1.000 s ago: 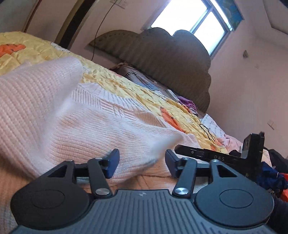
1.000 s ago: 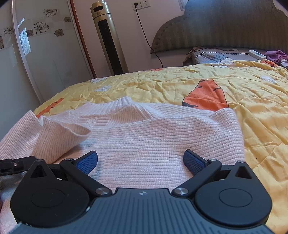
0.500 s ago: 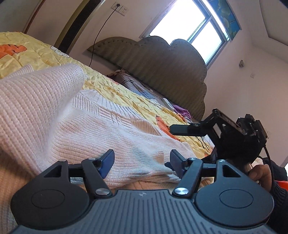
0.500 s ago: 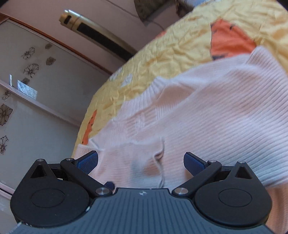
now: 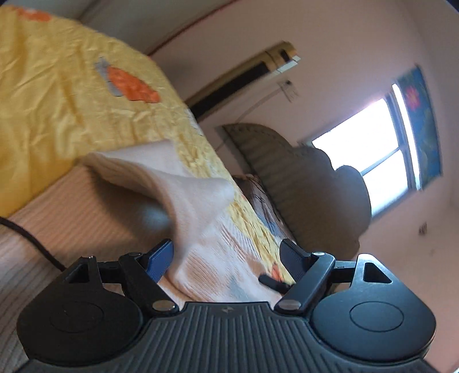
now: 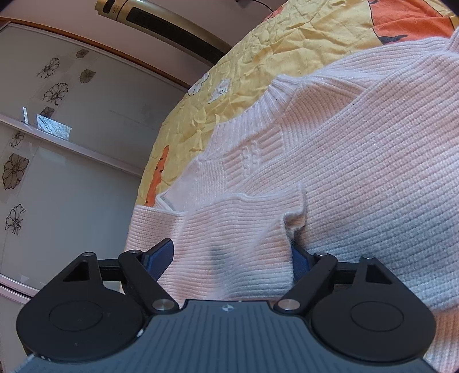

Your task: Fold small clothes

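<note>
A pale pink ribbed knit sweater lies on a yellow bedspread. My right gripper is open, low over the sweater's near edge, with a folded flap of knit lying between its blue pads. My left gripper is open and tilted. A raised fold of the sweater runs between its blue pads. The tip of the other gripper shows beside its right finger.
The yellow bedspread with orange carrot prints spreads around the sweater. A padded headboard and a bright window are beyond. A gold tower fan and flowered wardrobe doors stand past the bed edge. A black cable crosses the sweater.
The left gripper has rolled and swung, so the bed now tilts steeply and a sweater fold stands between its fingers. The right gripper has moved closer onto the sweater's folded flap.
</note>
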`<state>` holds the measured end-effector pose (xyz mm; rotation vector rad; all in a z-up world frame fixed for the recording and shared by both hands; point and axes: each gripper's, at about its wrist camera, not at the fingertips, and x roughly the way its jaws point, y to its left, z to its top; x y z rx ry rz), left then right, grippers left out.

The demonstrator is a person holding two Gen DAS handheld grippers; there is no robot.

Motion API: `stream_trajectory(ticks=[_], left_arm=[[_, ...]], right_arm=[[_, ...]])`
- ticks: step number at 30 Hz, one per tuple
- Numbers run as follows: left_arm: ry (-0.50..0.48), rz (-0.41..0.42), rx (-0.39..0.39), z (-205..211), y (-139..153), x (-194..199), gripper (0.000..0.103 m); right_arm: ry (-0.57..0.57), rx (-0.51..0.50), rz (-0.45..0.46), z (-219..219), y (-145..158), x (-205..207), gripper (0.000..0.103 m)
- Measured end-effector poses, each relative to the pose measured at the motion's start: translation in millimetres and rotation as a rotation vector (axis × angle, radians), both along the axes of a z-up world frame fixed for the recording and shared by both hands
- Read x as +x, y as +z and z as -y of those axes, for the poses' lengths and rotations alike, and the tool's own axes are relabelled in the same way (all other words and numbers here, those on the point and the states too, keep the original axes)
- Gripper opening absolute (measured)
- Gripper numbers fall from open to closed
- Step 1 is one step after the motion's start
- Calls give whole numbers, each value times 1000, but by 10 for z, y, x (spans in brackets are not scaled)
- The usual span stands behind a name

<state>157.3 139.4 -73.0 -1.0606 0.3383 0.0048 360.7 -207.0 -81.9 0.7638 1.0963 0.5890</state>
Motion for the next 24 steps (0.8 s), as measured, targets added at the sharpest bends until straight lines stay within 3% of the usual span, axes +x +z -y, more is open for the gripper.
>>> stream_trajectory(ticks=[3, 5, 6, 10, 13, 14, 16, 21, 24], left_arm=[[130, -79, -136, -255, -119, 25, 81], [138, -97, -214, -367, -180, 94, 81], [142, -110, -239, -421, -203, 135, 81], [135, -119, -256, -528, -206, 322, 81], [136, -141, -310, -582, -305, 412, 81], [136, -143, -309, -585, -311, 427, 81], [130, -140, -293, -559, -299, 450, 81], [133, -152, -268, -504, -281, 492, 81], [152, -171, -270, -511, -291, 519, 81]], right_arm=[[36, -77, 27, -92, 16, -10, 54], [33, -94, 21, -71, 10, -4, 32], [33, -81, 8, -46, -4, -2, 26], [22, -23, -53, 68, -89, -1, 29], [4, 57, -119, 186, -118, 24, 46], [2, 65, -121, 229, -97, 19, 55], [8, 62, -124, 273, -68, 9, 62], [19, 91, -168, 228, -131, 28, 63], [-12, 73, -139, 160, -127, 51, 43]])
